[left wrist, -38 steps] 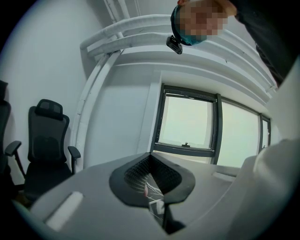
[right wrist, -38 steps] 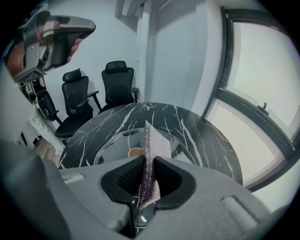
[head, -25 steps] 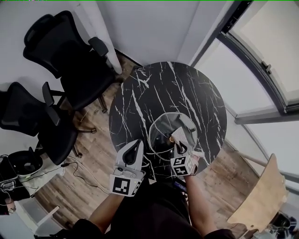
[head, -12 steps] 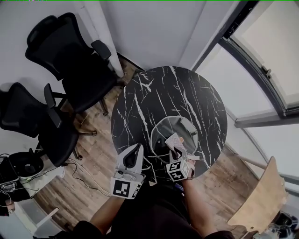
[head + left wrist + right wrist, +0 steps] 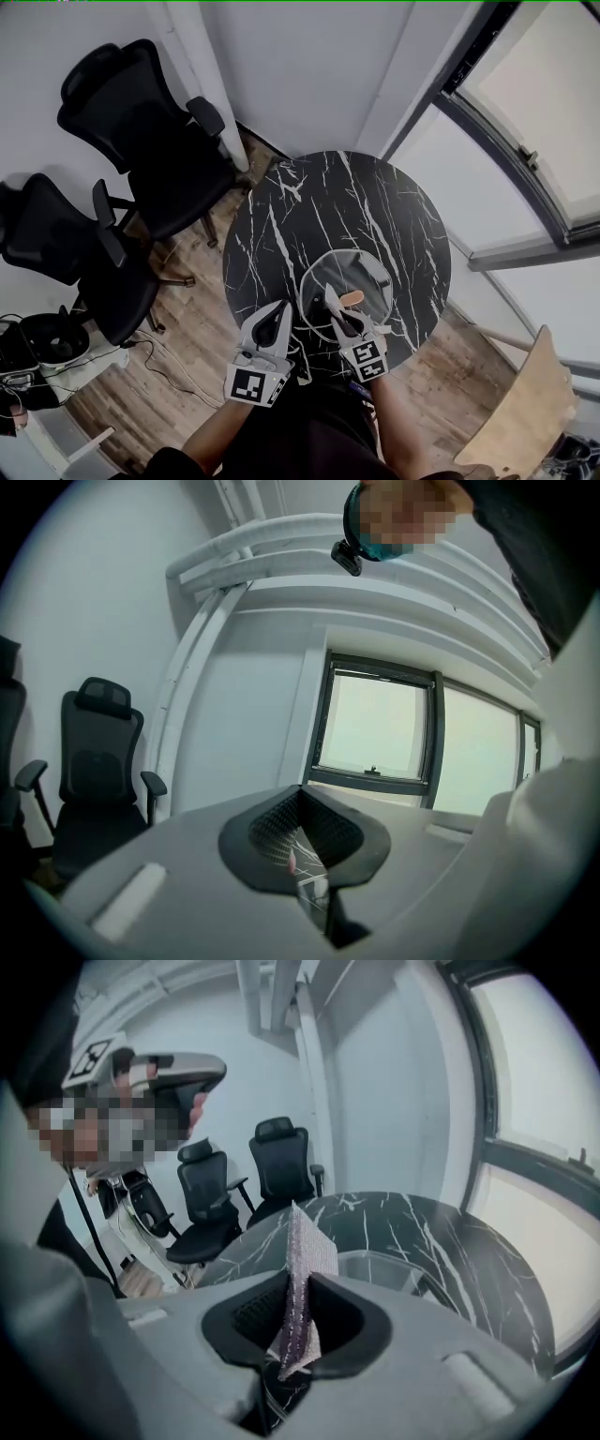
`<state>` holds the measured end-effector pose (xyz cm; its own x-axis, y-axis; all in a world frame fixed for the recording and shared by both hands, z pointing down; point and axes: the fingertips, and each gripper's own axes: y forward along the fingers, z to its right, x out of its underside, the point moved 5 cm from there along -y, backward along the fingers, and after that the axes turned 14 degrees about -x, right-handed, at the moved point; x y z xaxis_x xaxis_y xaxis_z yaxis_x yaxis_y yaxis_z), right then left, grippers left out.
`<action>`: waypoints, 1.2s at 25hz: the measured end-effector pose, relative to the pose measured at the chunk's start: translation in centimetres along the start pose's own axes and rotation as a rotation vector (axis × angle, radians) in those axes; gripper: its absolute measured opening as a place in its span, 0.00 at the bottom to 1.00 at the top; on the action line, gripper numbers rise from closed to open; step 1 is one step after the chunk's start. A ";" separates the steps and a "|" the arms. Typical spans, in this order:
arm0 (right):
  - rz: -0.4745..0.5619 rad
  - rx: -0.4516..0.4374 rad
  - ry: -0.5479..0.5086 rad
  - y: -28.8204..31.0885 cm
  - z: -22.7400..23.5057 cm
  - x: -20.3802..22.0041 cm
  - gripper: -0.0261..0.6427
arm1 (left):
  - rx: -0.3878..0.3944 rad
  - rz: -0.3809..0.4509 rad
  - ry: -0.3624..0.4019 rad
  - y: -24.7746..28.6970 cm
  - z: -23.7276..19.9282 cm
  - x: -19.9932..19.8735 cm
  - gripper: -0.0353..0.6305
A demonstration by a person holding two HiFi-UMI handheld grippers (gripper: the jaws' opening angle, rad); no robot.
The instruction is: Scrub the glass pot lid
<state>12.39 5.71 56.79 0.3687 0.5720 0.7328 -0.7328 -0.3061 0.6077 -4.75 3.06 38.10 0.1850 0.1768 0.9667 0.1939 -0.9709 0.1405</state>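
The glass pot lid [image 5: 344,278] lies flat on the near part of the round black marble table [image 5: 309,206], its tan knob [image 5: 352,298] showing. My right gripper [image 5: 330,298] hovers at the lid's near edge, shut on a thin purple scrub cloth [image 5: 300,1283] that stands up between the jaws. The lid [image 5: 380,1267] shows just beyond that cloth. My left gripper [image 5: 279,314] is at the table's near rim, left of the lid, apart from it. Its jaws [image 5: 302,803] are shut with nothing between them and tilt up toward the window.
Two black office chairs [image 5: 141,122] [image 5: 66,248] stand left of the table by a white column [image 5: 202,75]. A wooden chair [image 5: 525,403] is at the lower right. A window frame [image 5: 506,122] runs along the right. Cables lie on the wood floor [image 5: 169,366].
My right gripper has drawn back from over the lid's middle to its near edge, uncovering the knob, cloth still held. The left gripper has hardly moved.
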 end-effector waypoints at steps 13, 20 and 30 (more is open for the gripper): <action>0.607 0.125 -0.087 -15.2 -2.1 -13.0 0.14 | 0.064 0.108 -0.013 0.8 4.4 -6.2 0.06; 0.786 0.288 -0.090 -19.2 -2.7 -15.3 0.14 | 0.077 0.117 0.036 0.0 6.4 -7.2 0.06; 0.736 0.357 -0.065 -20.5 -1.2 -13.9 0.13 | 0.098 0.122 0.035 0.4 7.6 -6.8 0.06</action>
<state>21.60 5.01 33.76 -0.0950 0.0886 0.9915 -0.5782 -0.8157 0.0175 1.40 2.67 30.00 0.1794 0.0507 0.9825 0.2652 -0.9642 0.0013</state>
